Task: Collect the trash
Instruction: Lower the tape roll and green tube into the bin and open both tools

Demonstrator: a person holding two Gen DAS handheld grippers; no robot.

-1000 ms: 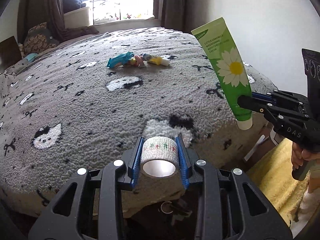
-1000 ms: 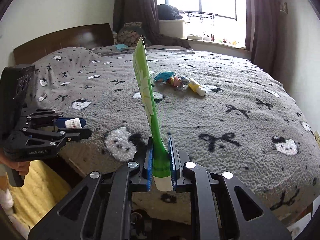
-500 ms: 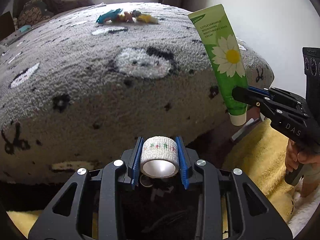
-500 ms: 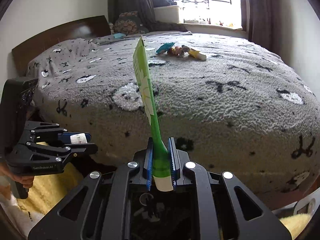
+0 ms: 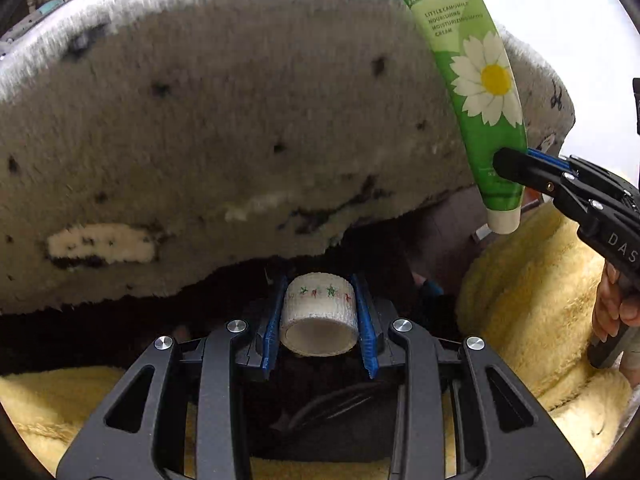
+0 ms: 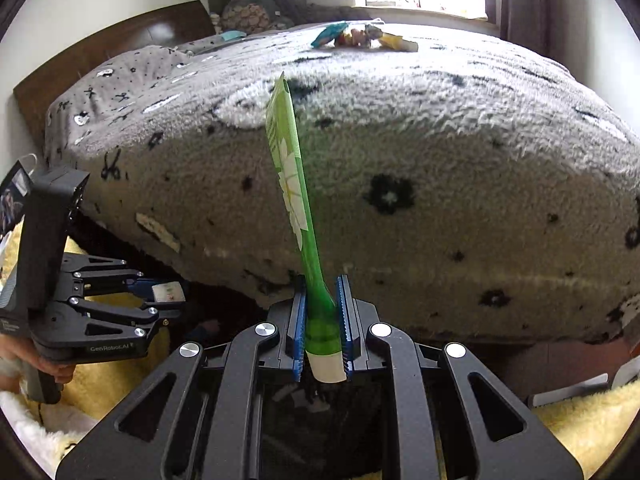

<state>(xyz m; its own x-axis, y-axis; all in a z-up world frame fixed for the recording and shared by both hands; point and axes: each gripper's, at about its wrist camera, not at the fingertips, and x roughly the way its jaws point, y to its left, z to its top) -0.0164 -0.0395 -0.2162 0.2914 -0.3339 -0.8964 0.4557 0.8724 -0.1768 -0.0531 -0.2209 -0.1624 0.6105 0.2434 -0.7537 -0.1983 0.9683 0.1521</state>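
**Two items in hand, carried low beside the bed — deposit pending**

- Left gripper (image 5: 320, 322): blue pads pinching a bandage roll (image 5: 319, 319) across its width, hollow core facing the camera. Grip looks square and centred.
- Right gripper (image 6: 323, 330): pinching a green cream tube (image 6: 298, 208) near its white cap, cap end down, flat crimped end standing up and tilting slightly left. Seen from the left wrist view, the same tube (image 5: 476, 92) is clamped low on its body.
- Grey fleece blanket (image 6: 440, 152): drapes over the bed edge just ahead of both tools. More trash — a small cluster of wrappers (image 6: 360, 38) — lies far back on top, near the window.
- Yellow fluffy rug (image 5: 528, 280): below and to the sides.
- No bin or bag visible in either view.

Handling advice: keep both grips firm until over the receptacle. The tube is top-heavy above its clamp, so avoid brushing the blanket edge. Release one item at a time — roll first, judged the likelier to bounce or roll away.
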